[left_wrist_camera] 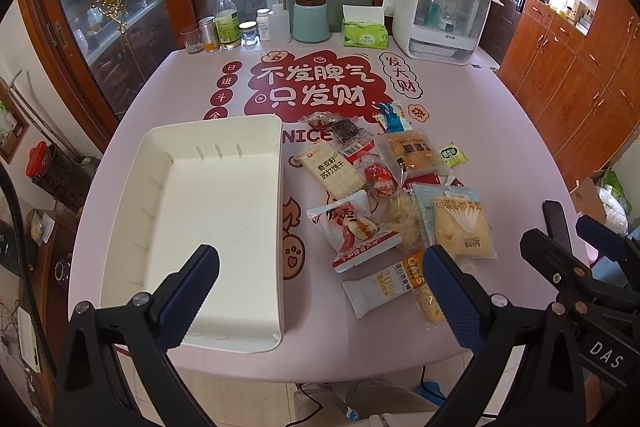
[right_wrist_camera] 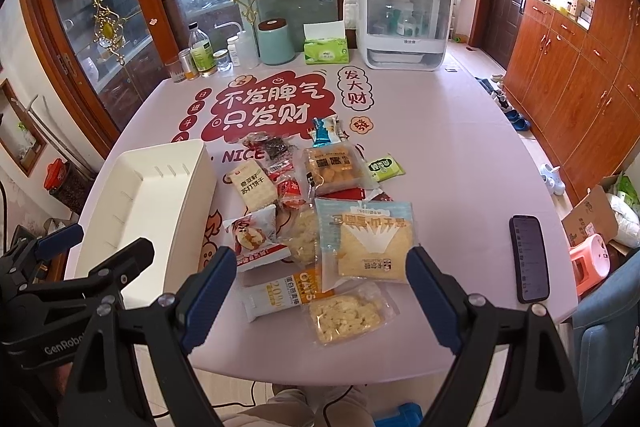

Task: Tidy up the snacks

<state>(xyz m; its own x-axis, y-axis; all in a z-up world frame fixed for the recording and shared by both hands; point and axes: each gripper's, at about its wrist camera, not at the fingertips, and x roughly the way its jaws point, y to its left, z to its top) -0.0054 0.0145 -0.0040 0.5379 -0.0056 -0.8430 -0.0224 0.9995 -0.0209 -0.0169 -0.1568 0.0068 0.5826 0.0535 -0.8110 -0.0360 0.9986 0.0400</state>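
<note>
The left gripper [left_wrist_camera: 320, 291] hangs above the near edge of the table with its jaws wide apart and nothing between them; one pad shows over the near end of the white tray [left_wrist_camera: 276, 163], the other over the near snacks. The right gripper [right_wrist_camera: 320, 291] stands the same way, jaws spread and empty, above the packets closest to the table edge.

Directly ahead of the right gripper, at its 12 o'clock, lie the oat bar [right_wrist_camera: 280, 293] and a clear bag of pale crumbly pieces [right_wrist_camera: 348, 311], with a large light-blue cake packet [right_wrist_camera: 368, 239] just beyond. Further out at 12 o'clock the rest of the pile spreads: a red-and-white packet [right_wrist_camera: 256, 235], a soda cracker pack [right_wrist_camera: 252, 185], a bag of small golden cakes [right_wrist_camera: 332, 167], a small green sachet [right_wrist_camera: 384, 167] and a blue-and-white sachet [right_wrist_camera: 326, 129].

From the left wrist view the tray sits at 11 o'clock, just beside the pile, and its inside is bare. A dark phone [right_wrist_camera: 530, 259] lies at the right gripper's 2 o'clock, well apart from the snacks.

By my reading the sorting has not begun: every packet is on the table [left_wrist_camera: 460, 99] and none is in the tray, so all of them are left to move
</note>
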